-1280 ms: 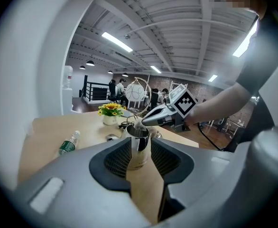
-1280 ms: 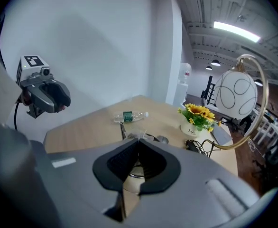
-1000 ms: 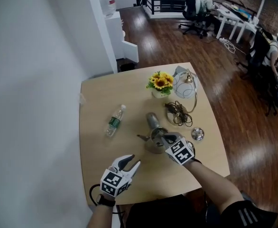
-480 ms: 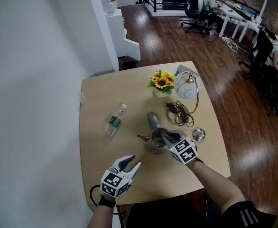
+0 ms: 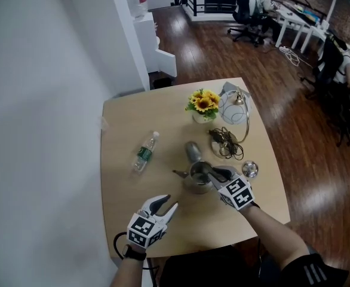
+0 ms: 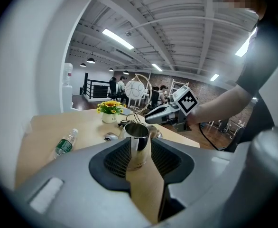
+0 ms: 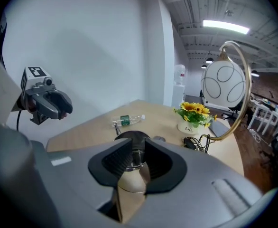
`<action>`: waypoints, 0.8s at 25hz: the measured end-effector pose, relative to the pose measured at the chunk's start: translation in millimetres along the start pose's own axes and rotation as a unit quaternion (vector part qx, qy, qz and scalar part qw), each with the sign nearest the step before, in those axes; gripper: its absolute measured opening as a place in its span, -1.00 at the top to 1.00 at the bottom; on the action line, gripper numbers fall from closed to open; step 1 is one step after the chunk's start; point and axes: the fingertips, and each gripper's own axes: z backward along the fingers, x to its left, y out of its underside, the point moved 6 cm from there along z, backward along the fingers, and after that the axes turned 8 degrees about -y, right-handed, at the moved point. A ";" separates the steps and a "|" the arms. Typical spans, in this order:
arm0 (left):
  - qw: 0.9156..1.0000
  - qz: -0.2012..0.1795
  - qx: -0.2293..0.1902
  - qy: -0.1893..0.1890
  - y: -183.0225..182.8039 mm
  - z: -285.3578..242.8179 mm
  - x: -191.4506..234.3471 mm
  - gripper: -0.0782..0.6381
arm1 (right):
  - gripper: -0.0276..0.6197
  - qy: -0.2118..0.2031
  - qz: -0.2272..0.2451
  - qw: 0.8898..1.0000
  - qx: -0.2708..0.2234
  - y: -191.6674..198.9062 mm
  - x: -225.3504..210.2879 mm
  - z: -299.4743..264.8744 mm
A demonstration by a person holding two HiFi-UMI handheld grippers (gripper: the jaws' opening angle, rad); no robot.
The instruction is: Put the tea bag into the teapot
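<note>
At the centre of the head view, the teapot (image 5: pixel 196 177) stands on the table (image 5: pixel 121 160) with its top open. The right claw (image 5: pixel 215 174) hovers at its rim, jaws apart and gripping nothing. The left claw (image 5: pixel 168 203), lower left, is likewise spread and empty. No view shows the tea bag. It is probably light and limp, best pinched by its tag or top edge.
</note>
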 end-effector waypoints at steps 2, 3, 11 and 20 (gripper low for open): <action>1.000 -0.001 0.000 0.004 -1.5 2.0 -2.1 0.43 | 0.63 -0.004 -0.016 1.000 -0.020 -0.7 3.7 13.3; 1.000 -0.001 0.001 0.007 -2.1 3.3 -3.5 0.43 | 0.63 -0.005 -0.027 0.999 -0.032 -1.3 6.1 20.9; 0.999 -0.016 -0.010 0.033 -0.4 24.0 -18.8 0.43 | 0.89 -0.009 -0.109 0.987 -0.119 8.3 31.9 86.7; 0.999 -0.024 -0.021 0.043 14.1 66.2 -49.3 0.43 | 0.89 -0.017 -0.131 0.978 -0.162 18.7 96.7 146.3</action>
